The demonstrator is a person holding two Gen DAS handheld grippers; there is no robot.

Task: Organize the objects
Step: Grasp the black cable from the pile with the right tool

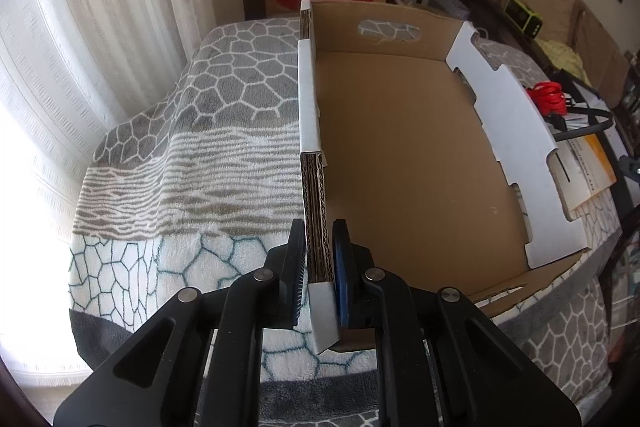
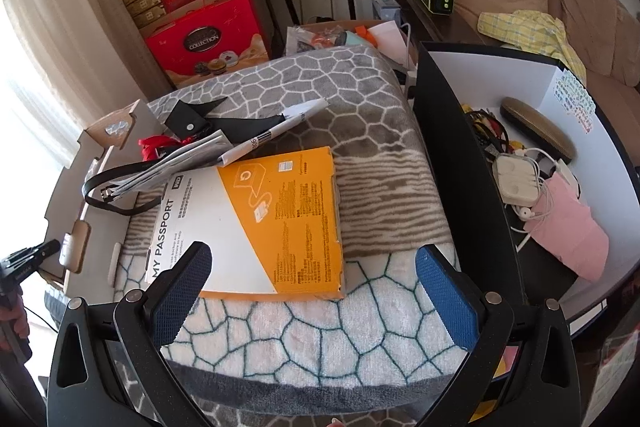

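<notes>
While the left gripper (image 1: pixel 320 267) has its jaws clamped on the near side wall of the cardboard box (image 1: pixel 400 155), the box floor stretches ahead and right of them. The right gripper (image 2: pixel 314 291) hangs wide open, the orange package (image 2: pixel 276 215) lying just ahead between its jaws.

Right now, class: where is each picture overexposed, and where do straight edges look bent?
Left wrist view: the curtain burns white at left; the cardboard tray rim bows. Right wrist view: window glare washes the left edge; the black bin wall curves.
</notes>
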